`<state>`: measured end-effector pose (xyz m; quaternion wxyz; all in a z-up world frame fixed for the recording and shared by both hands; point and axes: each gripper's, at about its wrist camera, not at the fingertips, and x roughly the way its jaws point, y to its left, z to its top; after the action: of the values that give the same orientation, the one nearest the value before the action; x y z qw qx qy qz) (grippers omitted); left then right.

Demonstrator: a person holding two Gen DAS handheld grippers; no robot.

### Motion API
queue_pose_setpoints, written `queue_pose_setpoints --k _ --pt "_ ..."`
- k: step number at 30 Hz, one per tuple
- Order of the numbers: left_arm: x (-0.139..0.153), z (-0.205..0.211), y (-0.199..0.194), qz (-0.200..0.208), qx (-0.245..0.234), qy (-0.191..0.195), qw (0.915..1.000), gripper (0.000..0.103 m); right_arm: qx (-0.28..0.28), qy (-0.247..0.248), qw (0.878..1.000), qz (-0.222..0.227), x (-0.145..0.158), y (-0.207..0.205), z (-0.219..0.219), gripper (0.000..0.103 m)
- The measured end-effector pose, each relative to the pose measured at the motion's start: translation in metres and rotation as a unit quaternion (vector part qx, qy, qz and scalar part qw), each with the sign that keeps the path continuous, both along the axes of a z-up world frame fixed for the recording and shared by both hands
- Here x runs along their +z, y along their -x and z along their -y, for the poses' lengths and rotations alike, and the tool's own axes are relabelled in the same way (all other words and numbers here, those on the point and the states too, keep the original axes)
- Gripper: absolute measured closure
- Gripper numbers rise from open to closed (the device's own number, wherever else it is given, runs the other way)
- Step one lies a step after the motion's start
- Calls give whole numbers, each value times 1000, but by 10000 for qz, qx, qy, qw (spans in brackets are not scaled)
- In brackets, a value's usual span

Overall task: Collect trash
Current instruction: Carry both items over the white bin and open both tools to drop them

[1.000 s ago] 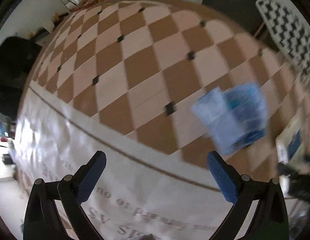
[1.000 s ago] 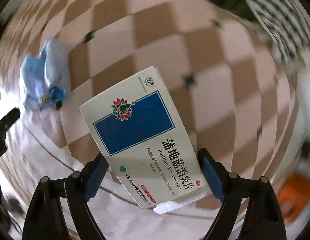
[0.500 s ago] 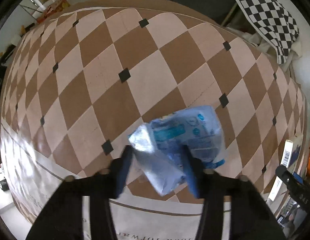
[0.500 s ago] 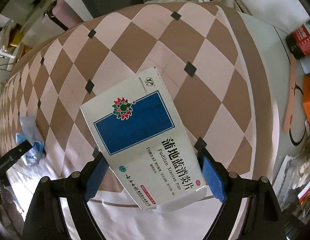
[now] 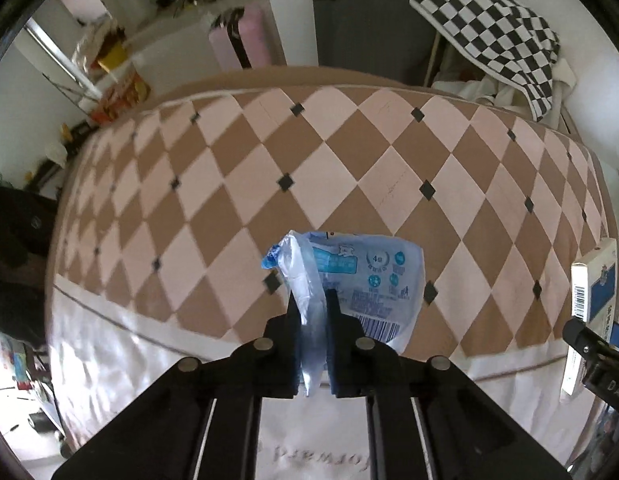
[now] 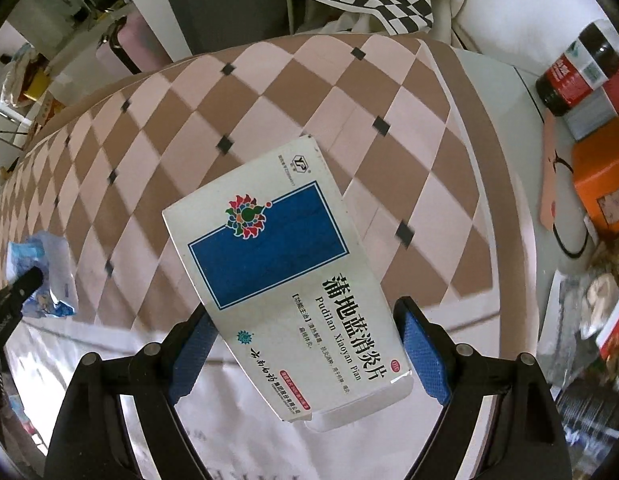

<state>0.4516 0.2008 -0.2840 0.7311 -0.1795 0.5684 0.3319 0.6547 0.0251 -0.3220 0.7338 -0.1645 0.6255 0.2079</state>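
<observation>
Wrapper: crumpled blue-and-clear plastic wrapper point(image 5: 349, 280) pinched between the fingers of the left gripper point(image 5: 312, 312); a twisted clear fold runs down through the gap, the printed panel fans out to the right of the right-hand finger, held above the tablecloth.
Wrapper print: barcode at its lower edge, round blue icons, a "4" inside a wreath mark; small text too fine to read.
Left gripper: fingers together, clamped on the wrapper.
Box: flat white medicine box point(image 6: 285, 280) with a blue rectangle, held slantwise between the blue pads of the right gripper point(image 6: 305, 352); its lower end sits between the fingers, its upper end juts out beyond the tips to the upper left.
Box print: "Pudilan Xiaoyan Pian", Chinese characters beside it, a red-green-blue flower emblem at the rectangle's corner, a red "OTC" oval, a red strip near the bottom flap.
Right gripper: fingers set wide, both pads against the box's long edges.
Cross-view: from the left wrist the box shows edge-on at far right, with its barcode.
Surface: tablecloth point(image 5: 349, 168), brown and pink diamonds with small black squares, white lettered border nearest the fingers.
Beyond right fingers: dark bottle point(image 6: 577, 68) with red label, orange box point(image 6: 601, 184).
Beyond the table: checkered cloth point(image 5: 493, 28), pink suitcase point(image 5: 237, 36).
</observation>
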Motion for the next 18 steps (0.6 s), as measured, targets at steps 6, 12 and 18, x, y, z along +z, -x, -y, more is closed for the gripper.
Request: queue_pose_setpoints --k 6,12,18 --pt "23 22 42 204 -113 -292 9993 96 -80 -269 9996 11 14 56 19 15" --pt "44 49 117 468 -283 -420 9976 96 -151 -561 9983 61 44 144 36 15" --pt "62 82 222 862 -638 -428 9933 96 -401 -837 9952 300 75 269 77 15"
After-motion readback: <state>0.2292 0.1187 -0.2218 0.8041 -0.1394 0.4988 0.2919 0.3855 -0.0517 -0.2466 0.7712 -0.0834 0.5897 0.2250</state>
